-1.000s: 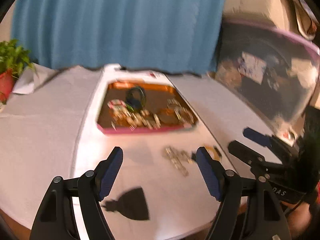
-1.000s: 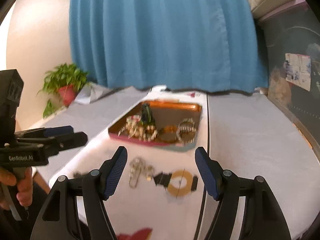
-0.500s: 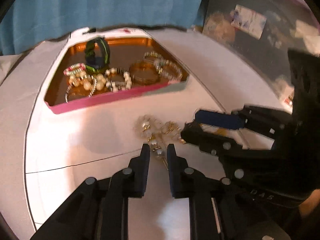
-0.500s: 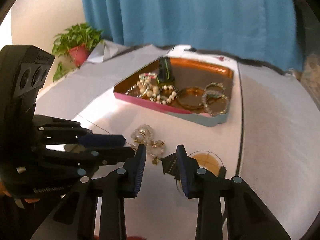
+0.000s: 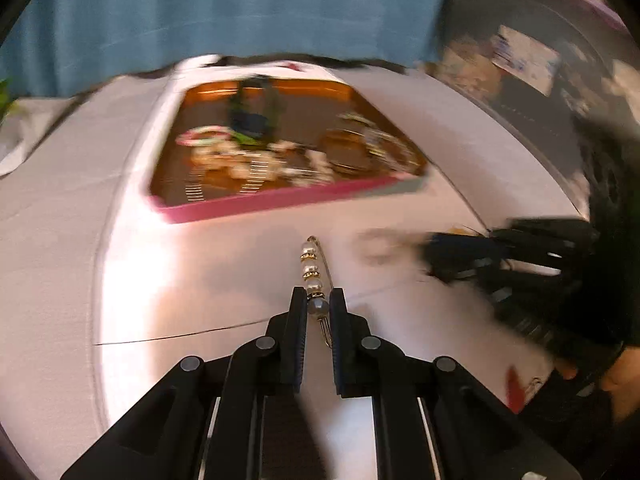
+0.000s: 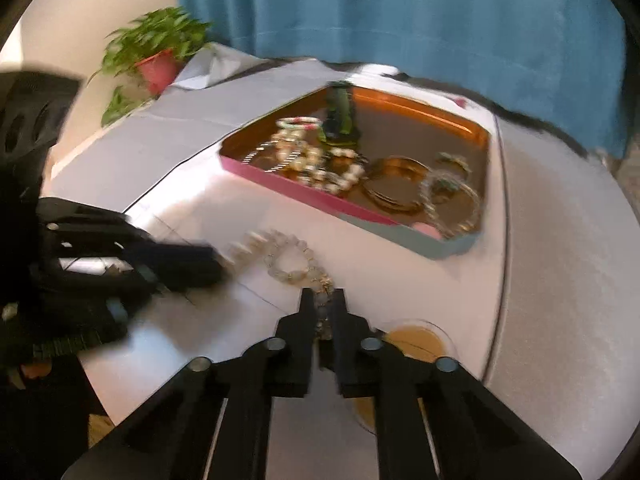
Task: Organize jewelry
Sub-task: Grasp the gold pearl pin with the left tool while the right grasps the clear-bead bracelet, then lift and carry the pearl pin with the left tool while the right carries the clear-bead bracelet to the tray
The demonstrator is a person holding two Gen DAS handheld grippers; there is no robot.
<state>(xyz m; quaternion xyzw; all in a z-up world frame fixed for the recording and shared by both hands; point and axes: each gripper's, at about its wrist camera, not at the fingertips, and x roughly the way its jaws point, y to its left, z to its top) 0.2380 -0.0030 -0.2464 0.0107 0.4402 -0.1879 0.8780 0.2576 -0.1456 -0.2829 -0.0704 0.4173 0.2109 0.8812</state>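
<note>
Curtain (image 6: 400, 20) of blue cloth hangs behind the white surface (image 6: 560, 240). Near the middle of that surface sits a pink-rimmed tray (image 6: 320, 196) holding bracelets and beads, and a potted plant (image 6: 156, 56) stands at the far left corner. In front of the tray, the left tool (image 5: 318, 308) is clamped on a pearl pin (image 5: 311, 264) that points toward the tray. The right tool (image 6: 323, 308) is clamped on one end of a clear bead bracelet (image 6: 288, 258) lying on the surface.
</note>
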